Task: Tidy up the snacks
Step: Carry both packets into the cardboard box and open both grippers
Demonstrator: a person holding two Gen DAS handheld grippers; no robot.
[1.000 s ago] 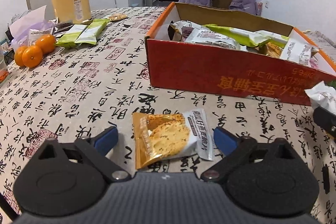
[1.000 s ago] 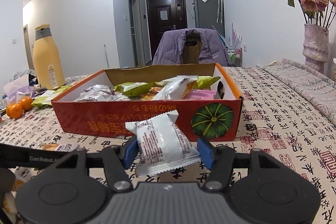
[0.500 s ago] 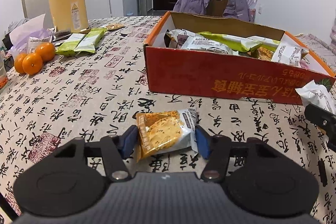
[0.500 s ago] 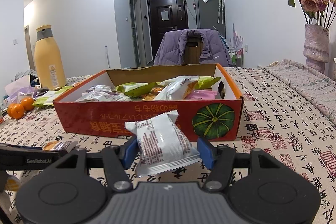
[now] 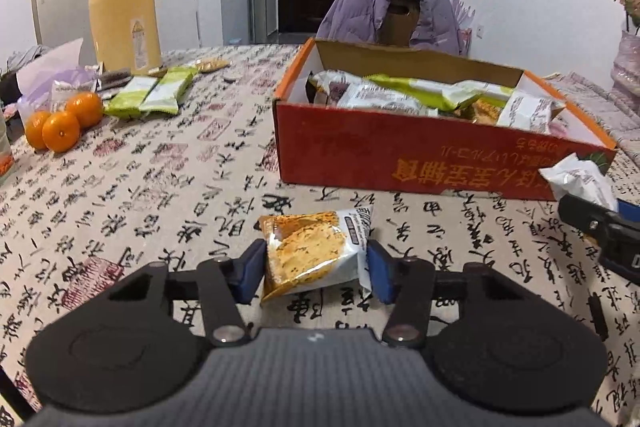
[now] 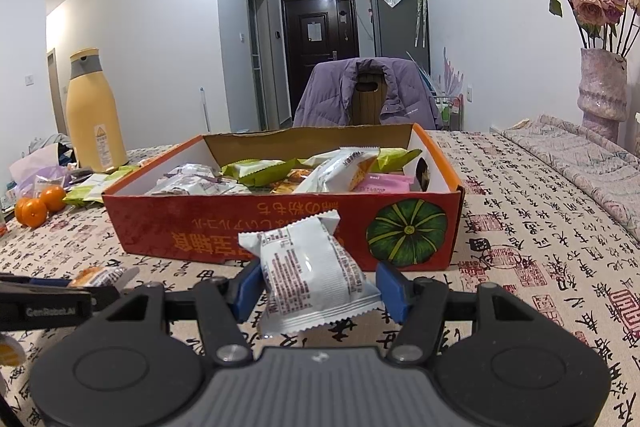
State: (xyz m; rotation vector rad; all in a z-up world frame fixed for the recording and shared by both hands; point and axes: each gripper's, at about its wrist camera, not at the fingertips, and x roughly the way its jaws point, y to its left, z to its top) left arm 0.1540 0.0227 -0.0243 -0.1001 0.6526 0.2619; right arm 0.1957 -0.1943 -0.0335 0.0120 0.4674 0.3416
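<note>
A cracker packet (image 5: 312, 251), orange and clear, sits between the blue pads of my left gripper (image 5: 314, 267). The jaws are still closing and both pads press its sides, just above the patterned tablecloth. Beyond it stands the red cardboard box (image 5: 400, 159), which holds several snack packets. My right gripper (image 6: 320, 287) is shut on a white snack packet (image 6: 312, 279), held in front of the box (image 6: 280, 227) near its pumpkin picture. In the left wrist view that white packet (image 5: 580, 179) shows at the right edge. The right wrist view catches the cracker packet (image 6: 96, 275) at its lower left.
Two green packets (image 5: 152, 95), three oranges (image 5: 60, 123) and a tall yellow bottle (image 5: 122, 7) stand at the table's far left. A chair with a purple jacket (image 6: 360, 95) is behind the box. A vase of dried roses (image 6: 602, 91) sits at the right.
My left jaws have closed from wide apart onto the cracker packet, and the gripper has tipped up a little. The right gripper and its white packet have not moved.
</note>
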